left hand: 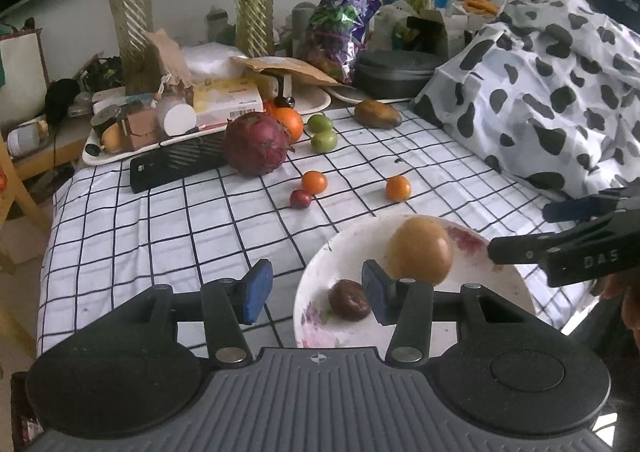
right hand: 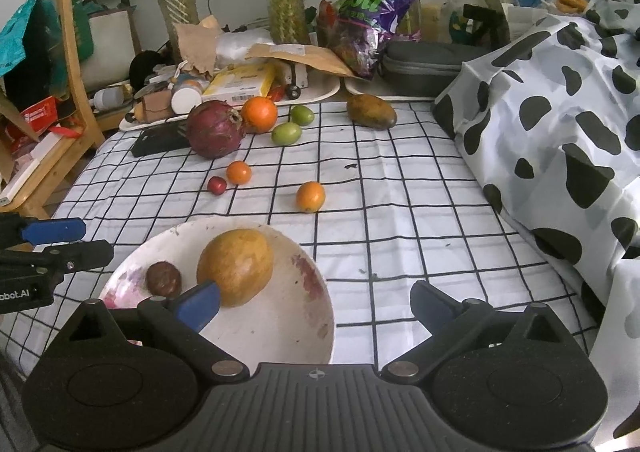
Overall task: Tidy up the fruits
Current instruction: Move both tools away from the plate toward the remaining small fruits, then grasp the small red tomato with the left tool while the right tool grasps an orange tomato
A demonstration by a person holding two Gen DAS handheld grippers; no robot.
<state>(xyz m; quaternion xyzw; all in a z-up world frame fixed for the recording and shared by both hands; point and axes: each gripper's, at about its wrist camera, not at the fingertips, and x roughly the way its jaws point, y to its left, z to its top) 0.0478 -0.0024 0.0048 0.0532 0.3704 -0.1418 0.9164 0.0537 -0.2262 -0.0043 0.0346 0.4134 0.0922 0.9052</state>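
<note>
Fruits lie scattered on a white tablecloth with a black grid, spread over the table in front of me. Behind it: glass vases with leafy stems, a purple foil bag, a cluttered tray, a dark zip case; to the right, a cow-spotted cloth heaped at the table edge. Near me stands a white bowl with pinkish stains, holding a large yellow-brown fruit and, just beside it, a small dark wrinkled fruit. Outside the bowl, on the cloth: one large purple-red fruit touching an orange; two green fruits near each other; a brown mango-shaped fruit at the far edge; two small orange fruits, well apart; a small red fruit just beside one of them. My left gripper hovers at the bowl's left rim, jaws apart, nothing between them. My right gripper hangs over the bowl's near right edge, jaws spread wide, empty; its left blue pad overlaps the yellow-brown fruit in view, contact I cannot tell.
</note>
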